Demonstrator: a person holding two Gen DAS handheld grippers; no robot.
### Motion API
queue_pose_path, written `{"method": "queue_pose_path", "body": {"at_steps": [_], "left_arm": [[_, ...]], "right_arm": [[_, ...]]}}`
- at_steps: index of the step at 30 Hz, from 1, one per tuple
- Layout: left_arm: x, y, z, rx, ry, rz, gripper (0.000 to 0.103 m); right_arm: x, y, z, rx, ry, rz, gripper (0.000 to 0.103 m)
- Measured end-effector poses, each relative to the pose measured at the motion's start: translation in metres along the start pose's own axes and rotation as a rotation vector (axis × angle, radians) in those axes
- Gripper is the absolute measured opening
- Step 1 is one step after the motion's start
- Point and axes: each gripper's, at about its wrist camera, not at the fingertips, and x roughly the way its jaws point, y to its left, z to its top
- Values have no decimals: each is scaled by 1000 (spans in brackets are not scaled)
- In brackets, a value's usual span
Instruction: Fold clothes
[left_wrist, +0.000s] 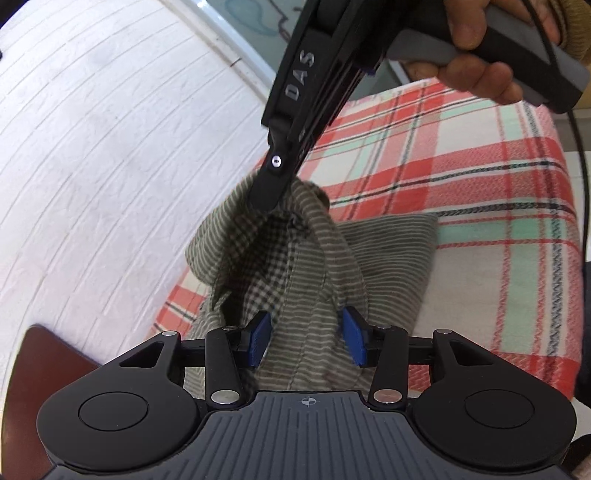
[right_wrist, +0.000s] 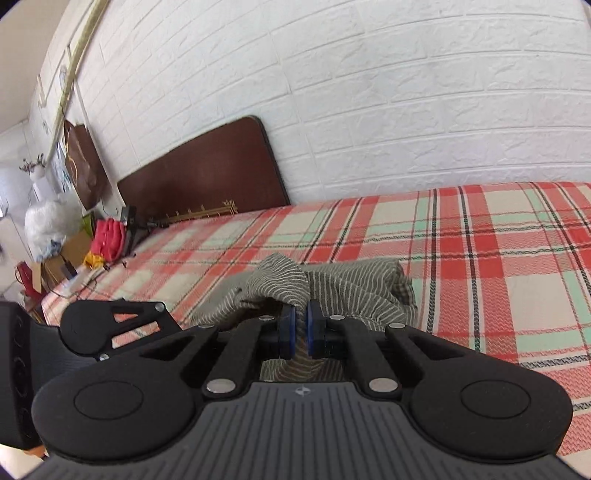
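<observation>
Olive-and-cream striped garment with a checked lining (left_wrist: 314, 280) lies bunched on the red, mint and cream plaid bedspread (left_wrist: 461, 177), partly lifted. Right gripper (right_wrist: 300, 330): jaws pressed together on a raised fold, likely holding that edge up so the cloth can be drawn over. Left gripper (left_wrist: 304, 341): blue pads spread, cloth between them, not clamping that I can tell. The white brick-pattern wall (right_wrist: 369, 92) and dark brown headboard (right_wrist: 207, 166) bound the far side; plaid lies bare to the right, room to spread.
</observation>
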Motion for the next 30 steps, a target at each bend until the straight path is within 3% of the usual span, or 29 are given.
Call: {"method": "queue_pose_path", "body": {"at_steps": [1,2,3,7,10,14,16,19,21,22,24,25,30], "left_arm": [[1,2,-1,-3,6,5,38],[3,3,-1,-5,12,10,15],[4,5,-2,-9,17,16,6],[-2,15,-6,-42,9,61,5],[-8,17,-14,-83,14,57,13],[-20,4,-27,-82,36,42,43],[-26,-7,-30,-32,47,55,48],[-30,-16,-34,22,58,62,53],[-30,-13,-34,35,61,51,53],[-29,-12,-34,42,62,45,53],[-29,-9,-34,55,65,34,52],[-29,-7,-34,60,66,27,52],[-25,6,-33,33,82,-22,46]], "right_arm": [[0,-1,2,3,-7,0,6],[0,-1,3,6,-15,-2,6],[-1,-2,4,5,-20,-7,6],[-2,-7,5,13,-25,-22,6],[0,-14,-5,37,7,-42,7],[9,-26,-31,106,86,-74,10],[10,-28,-41,128,104,-74,12],[0,-17,-41,32,67,-61,18],[-12,2,-32,-134,47,-40,20],[-17,10,-28,-219,46,-16,27],[-21,24,-24,-377,86,50,43],[-19,31,-26,-455,123,69,45],[-3,54,-41,-745,295,107,42]]}}
